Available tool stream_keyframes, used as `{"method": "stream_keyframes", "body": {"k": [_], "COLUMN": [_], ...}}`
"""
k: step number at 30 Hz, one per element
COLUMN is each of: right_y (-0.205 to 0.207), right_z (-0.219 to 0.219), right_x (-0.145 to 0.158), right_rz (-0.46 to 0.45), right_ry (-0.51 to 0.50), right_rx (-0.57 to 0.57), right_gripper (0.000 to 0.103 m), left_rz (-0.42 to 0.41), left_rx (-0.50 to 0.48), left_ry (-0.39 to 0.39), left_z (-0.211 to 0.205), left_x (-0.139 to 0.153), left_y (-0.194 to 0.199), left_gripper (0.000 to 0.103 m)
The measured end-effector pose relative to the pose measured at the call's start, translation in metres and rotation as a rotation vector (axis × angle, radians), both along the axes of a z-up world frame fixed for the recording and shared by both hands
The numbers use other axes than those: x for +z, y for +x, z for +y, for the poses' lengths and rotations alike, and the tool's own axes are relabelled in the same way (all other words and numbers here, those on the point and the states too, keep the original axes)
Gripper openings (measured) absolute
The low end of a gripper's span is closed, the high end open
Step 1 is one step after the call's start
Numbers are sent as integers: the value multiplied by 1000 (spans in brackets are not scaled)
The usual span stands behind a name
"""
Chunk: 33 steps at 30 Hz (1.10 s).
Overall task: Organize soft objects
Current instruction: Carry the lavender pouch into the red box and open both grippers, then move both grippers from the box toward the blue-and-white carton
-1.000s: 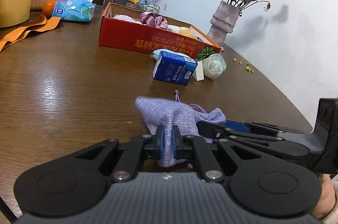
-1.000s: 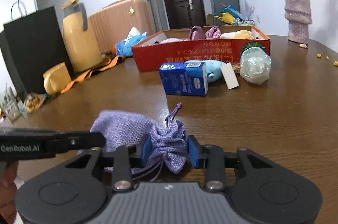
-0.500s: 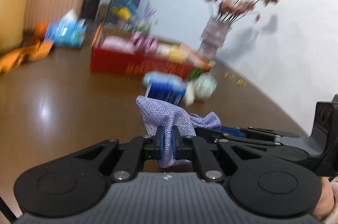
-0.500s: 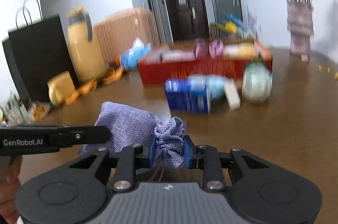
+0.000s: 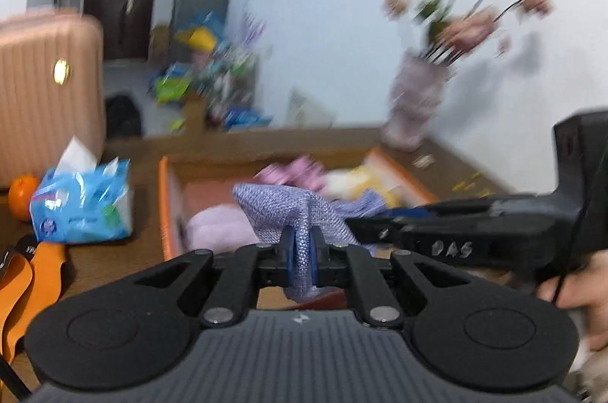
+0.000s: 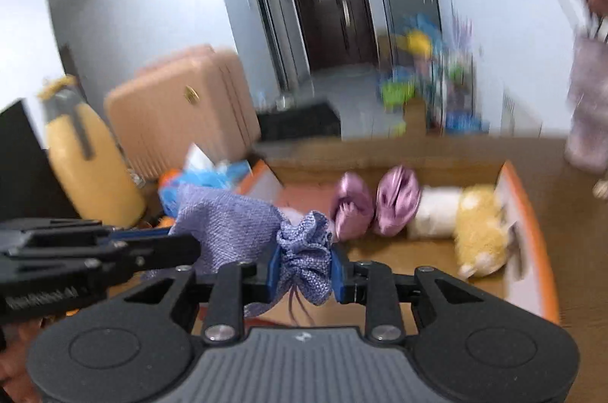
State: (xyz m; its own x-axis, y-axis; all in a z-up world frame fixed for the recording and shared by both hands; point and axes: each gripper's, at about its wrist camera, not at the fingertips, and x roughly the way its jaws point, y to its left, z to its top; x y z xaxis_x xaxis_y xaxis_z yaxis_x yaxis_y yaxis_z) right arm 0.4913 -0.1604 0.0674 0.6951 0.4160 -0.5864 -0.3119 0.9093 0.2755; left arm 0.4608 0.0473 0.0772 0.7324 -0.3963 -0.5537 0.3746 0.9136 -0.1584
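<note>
The flowers [image 5: 467, 0] and their vase [image 5: 414, 106] are smeared by motion, and so is the clutter on the floor [image 5: 212, 80] by the door. The lilac pouch [image 6: 243, 232] hides part of the box [image 6: 532, 232] floor and the tissue pack [image 6: 205, 178]. The yellow jug [image 6: 87, 171] is blurred, and its lower part is hidden. The lettering on the left gripper's [image 6: 125, 243] side is unreadable.

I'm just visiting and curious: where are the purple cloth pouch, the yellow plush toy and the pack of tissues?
purple cloth pouch [image 6: 231, 228], right wrist view, its woven body.
yellow plush toy [image 6: 477, 232], right wrist view, its fuzzy middle.
pack of tissues [image 5: 81, 205], left wrist view, its blue wrapper.
</note>
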Motion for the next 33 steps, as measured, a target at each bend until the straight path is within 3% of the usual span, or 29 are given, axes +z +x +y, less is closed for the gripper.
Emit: {"method": "stream_keyframes", "body": {"k": [4, 6, 7, 9, 12, 15, 20, 24, 29, 33], "right_y": [35, 36, 37, 41, 40, 32, 8, -24, -70, -93], "right_z": [21, 31, 36, 41, 41, 34, 14, -13, -44, -55], "right_x": [-31, -42, -48, -57, -58, -43, -2, 37, 72, 87], "right_rz": [94, 112, 127, 148, 148, 122, 26, -80, -213, -270], "right_ry": [-67, -121, -145, -165, -131, -113, -126, -146, -151, -174], "right_rx": [-7, 9, 17, 30, 40, 35, 19, -9, -41, -58], "right_gripper": [27, 29, 30, 33, 44, 57, 62, 68, 80, 80], "left_rz": [80, 64, 51, 39, 26, -6, -57, -135, -224, -271], "left_rx": [14, -8, -20, -6, 42, 86, 144, 144, 163, 154], "left_ry": [143, 192, 201, 215, 221, 210, 191, 164, 142, 143], "left_z": [-9, -10, -9, -6, 3, 10, 16, 15, 5, -7], "left_x": [-34, -44, -47, -50, -44, -29, 8, 35, 59, 70], "left_y": [26, 21, 18, 17, 16, 9, -10, -40, -81, -101], "left_gripper": [11, 17, 28, 40, 40, 42, 51, 72, 82, 84]}}
